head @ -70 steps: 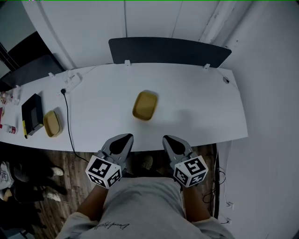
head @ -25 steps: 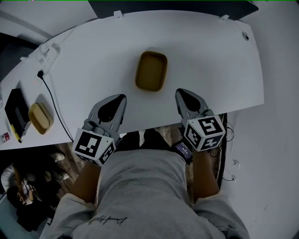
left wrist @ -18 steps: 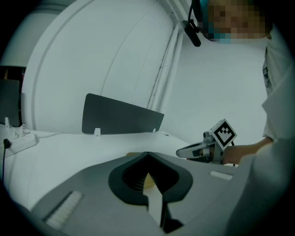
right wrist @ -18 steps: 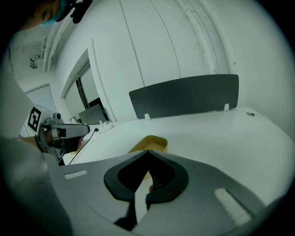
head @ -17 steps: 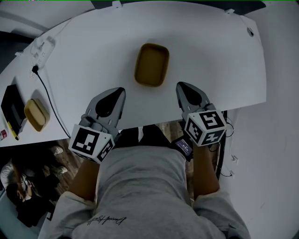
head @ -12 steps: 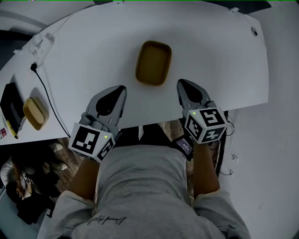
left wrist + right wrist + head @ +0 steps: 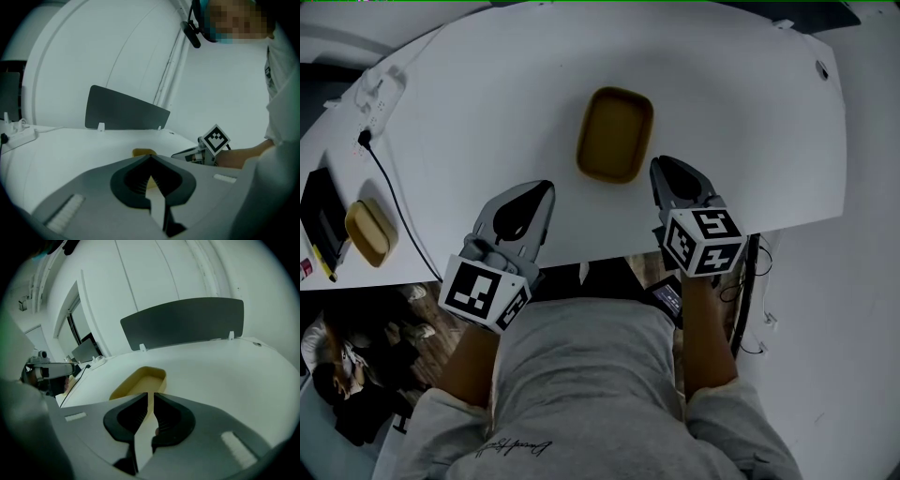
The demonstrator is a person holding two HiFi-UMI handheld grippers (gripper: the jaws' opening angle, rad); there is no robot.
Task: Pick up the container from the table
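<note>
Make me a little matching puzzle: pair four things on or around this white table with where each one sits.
Things
1. open tan container
2. small tan box
3. black cable
4. dark panel

Places
A. upright along the far edge of the table
B. at the left end in the head view, beside a black box
C. in the middle of the table, with nothing inside
D. runs from a plug across the top toward the near edge

Pairs: 1-C, 2-B, 3-D, 4-A
</note>
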